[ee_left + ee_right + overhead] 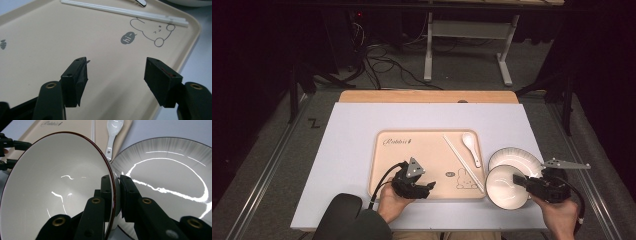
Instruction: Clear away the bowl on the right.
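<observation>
A dark room with cables on the floor; a pale mat covers the table [352,150]. On it lies a beige tray [422,150], holding chopsticks [462,161] and a white spoon [471,146], otherwise bare. The left gripper [430,186] hovers over the tray's near part, jaws apart, nothing between them. To the right, the right gripper [516,180] is clenched on the rim of a white bowl [502,187], one jaw inside, one outside. The bowl is empty, tilted, just beside the tray and overlapping an empty plate [517,156], probably in transit.
</observation>
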A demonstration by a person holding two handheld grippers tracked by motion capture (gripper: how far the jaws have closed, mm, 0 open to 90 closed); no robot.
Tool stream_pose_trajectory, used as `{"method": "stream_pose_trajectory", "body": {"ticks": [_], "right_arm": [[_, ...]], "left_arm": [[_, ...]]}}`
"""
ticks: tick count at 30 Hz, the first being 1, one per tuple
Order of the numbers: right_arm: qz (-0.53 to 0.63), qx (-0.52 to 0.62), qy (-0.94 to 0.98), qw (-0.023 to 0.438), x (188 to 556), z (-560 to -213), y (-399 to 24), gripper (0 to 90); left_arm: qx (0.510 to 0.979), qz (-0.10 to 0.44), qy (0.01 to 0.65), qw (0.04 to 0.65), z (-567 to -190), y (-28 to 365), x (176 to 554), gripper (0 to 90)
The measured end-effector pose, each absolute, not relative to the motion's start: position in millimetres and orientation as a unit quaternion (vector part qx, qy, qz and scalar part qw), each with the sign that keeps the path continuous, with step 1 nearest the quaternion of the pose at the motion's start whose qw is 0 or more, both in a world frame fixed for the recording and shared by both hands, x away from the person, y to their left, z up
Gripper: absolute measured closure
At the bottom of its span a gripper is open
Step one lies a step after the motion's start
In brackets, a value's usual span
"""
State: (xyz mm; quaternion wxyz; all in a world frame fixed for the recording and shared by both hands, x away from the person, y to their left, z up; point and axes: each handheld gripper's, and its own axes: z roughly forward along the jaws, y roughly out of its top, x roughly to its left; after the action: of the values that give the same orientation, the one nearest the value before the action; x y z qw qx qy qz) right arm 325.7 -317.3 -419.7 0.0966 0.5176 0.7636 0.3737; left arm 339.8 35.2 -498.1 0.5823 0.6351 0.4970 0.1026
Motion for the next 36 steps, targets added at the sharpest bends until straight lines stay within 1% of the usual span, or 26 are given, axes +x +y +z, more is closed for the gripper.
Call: {"method": "stream_pose_trajectory", "body": {"ticks": [6, 9, 11, 17, 26, 36], "right_arm": [[0.368, 0.505, 0.777, 0.081, 339, -426, -304, 83.6], [0.363, 0.498, 0.783, 0.086, 344, -426, -297, 83.6], [0.366, 0.493, 0.785, 0.081, 347, -426, -293, 83.6], [0.370, 0.471, 0.798, 0.069, 359, -427, -279, 83.6], [0.366, 0.451, 0.812, 0.056, 370, -428, -262, 83.6], [0.355, 0.433, 0.827, 0.049, 396, -425, -232, 83.6]], "left_arm": [[0.625, 0.108, 0.506, 0.585, -495, 47, 334, 35.4], [0.622, 0.113, 0.507, 0.586, -495, 50, 334, 35.3], [0.616, 0.117, 0.510, 0.588, -495, 51, 332, 35.5], [0.619, 0.132, 0.513, 0.580, -497, 55, 330, 35.2], [0.598, 0.148, 0.530, 0.582, -495, 69, 326, 35.0], [0.580, 0.163, 0.547, 0.581, -493, 83, 322, 34.8]]}}
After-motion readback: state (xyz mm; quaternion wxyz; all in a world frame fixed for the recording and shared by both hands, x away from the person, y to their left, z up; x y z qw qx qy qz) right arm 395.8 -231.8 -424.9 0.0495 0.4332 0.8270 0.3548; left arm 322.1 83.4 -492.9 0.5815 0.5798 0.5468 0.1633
